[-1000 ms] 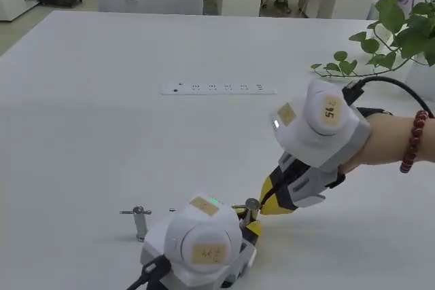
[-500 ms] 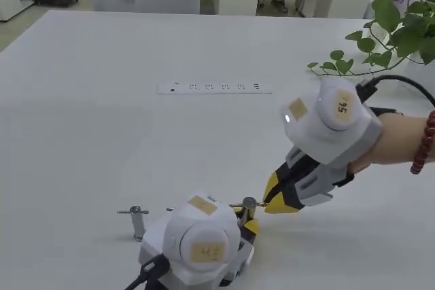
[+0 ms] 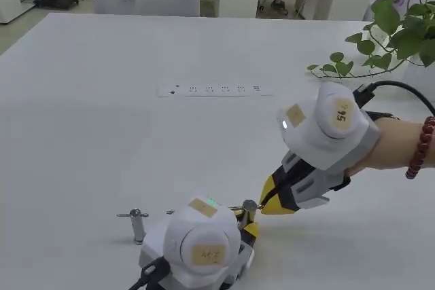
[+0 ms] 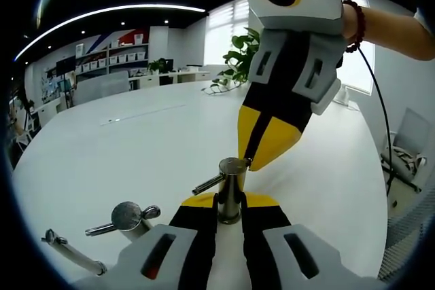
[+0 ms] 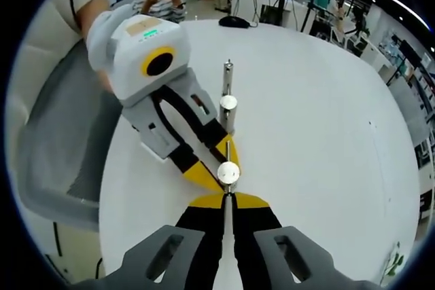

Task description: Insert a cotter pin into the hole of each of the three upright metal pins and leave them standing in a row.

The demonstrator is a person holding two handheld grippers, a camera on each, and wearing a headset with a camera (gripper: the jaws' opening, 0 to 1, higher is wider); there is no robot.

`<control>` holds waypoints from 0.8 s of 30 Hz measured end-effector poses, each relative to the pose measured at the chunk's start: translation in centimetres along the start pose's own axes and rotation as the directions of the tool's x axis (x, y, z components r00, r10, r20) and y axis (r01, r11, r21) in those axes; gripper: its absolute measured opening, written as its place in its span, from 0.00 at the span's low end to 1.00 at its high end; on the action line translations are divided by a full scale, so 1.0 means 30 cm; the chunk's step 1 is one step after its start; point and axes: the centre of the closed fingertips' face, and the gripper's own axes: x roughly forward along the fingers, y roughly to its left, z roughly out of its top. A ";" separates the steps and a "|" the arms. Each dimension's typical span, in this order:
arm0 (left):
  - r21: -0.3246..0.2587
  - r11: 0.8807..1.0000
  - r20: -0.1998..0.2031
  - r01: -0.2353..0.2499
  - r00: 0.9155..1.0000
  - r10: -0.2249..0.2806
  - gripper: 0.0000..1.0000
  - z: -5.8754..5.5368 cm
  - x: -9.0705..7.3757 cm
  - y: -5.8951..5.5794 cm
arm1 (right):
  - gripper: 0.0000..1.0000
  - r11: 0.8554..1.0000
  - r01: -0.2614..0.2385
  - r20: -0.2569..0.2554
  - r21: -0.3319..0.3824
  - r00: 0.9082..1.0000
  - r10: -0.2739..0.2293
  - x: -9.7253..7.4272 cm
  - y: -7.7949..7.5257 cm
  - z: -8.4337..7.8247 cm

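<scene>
The left hand-held gripper (image 4: 230, 203) is clamped on the shaft of an upright metal pin (image 4: 231, 180) that stands close to the near edge of the tabletop (image 3: 102, 134), long axis vertical, round head up. A cotter pin (image 4: 207, 185) lies level through the hole just under that head. Its free end pokes out towards the left edge of the tabletop.

From the other side, the right hand-held gripper (image 5: 228, 200) meets the pin head with its yellow tips. Its jaws are drawn together on the near end of the cotter pin, with only a thin sliver of metal between them.

A second metal pin (image 4: 128, 216) stands just beside the first, further towards the left edge, and a small cotter pin (image 4: 102, 229) crosses it level under its head. A third metal pin (image 3: 138, 223) stands upright further left again with a crosswise pin at its top, so the three form a row along the near edge.

A white power strip (image 3: 214, 89) lies flat well towards the far edge. Leaves of a plant (image 3: 401, 25) hang over the far right corner.
</scene>
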 end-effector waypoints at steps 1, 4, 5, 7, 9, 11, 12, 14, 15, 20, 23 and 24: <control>0.000 1.000 0.000 0.000 1.000 0.000 0.12 0.000 0.000 0.000 | 0.05 1.000 0.000 0.002 -0.001 1.000 0.000 0.000 0.000 0.000; 0.001 1.000 0.000 -0.001 1.000 0.001 0.12 0.000 0.000 -0.001 | 0.05 1.000 0.002 0.003 0.006 1.000 -0.002 0.001 0.000 -0.001; 0.000 1.000 0.000 -0.002 1.000 0.002 0.12 0.000 0.000 -0.001 | 0.05 1.000 0.003 0.003 0.007 1.000 -0.003 0.001 0.000 -0.001; -0.001 1.000 0.000 -0.003 1.000 0.003 0.12 -0.001 0.000 -0.002 | 0.05 1.000 0.004 0.002 0.006 1.000 -0.004 0.001 0.000 -0.002; -0.001 1.000 -0.001 -0.005 1.000 0.005 0.12 -0.001 0.000 -0.002 | 0.05 1.000 0.009 0.005 0.011 1.000 -0.009 0.002 -0.002 -0.001; 0.001 1.000 -0.005 -0.007 1.000 0.007 0.12 -0.001 0.000 0.001 | 0.05 1.000 0.013 0.008 0.003 1.000 -0.013 0.002 -0.001 -0.002; 0.000 1.000 -0.006 -0.006 1.000 0.006 0.12 -0.001 -0.001 0.001 | 0.05 1.000 0.014 0.008 0.001 1.000 -0.014 0.003 -0.001 -0.002; -0.007 1.000 -0.007 -0.006 1.000 0.006 0.12 -0.001 -0.001 0.001 | 0.05 1.000 0.018 0.012 0.004 1.000 -0.018 0.006 -0.002 0.001; -0.009 1.000 -0.007 -0.006 1.000 0.006 0.12 0.000 -0.001 0.002 | 0.06 1.000 0.018 0.013 0.004 1.000 -0.018 0.008 -0.002 0.002; -0.007 1.000 -0.003 -0.014 1.000 0.014 0.15 0.006 -0.004 0.009 | 0.08 1.000 0.021 0.015 0.010 1.000 -0.021 0.012 -0.001 0.005; -0.009 1.000 -0.009 -0.015 1.000 0.015 0.17 0.005 -0.008 0.010 | 0.12 0.999 0.031 0.016 0.026 0.999 -0.031 0.011 -0.007 0.005; -0.008 1.000 -0.012 -0.014 1.000 0.014 0.17 0.003 -0.010 0.010 | 0.13 0.999 0.034 0.012 0.038 0.999 -0.035 0.010 -0.008 0.003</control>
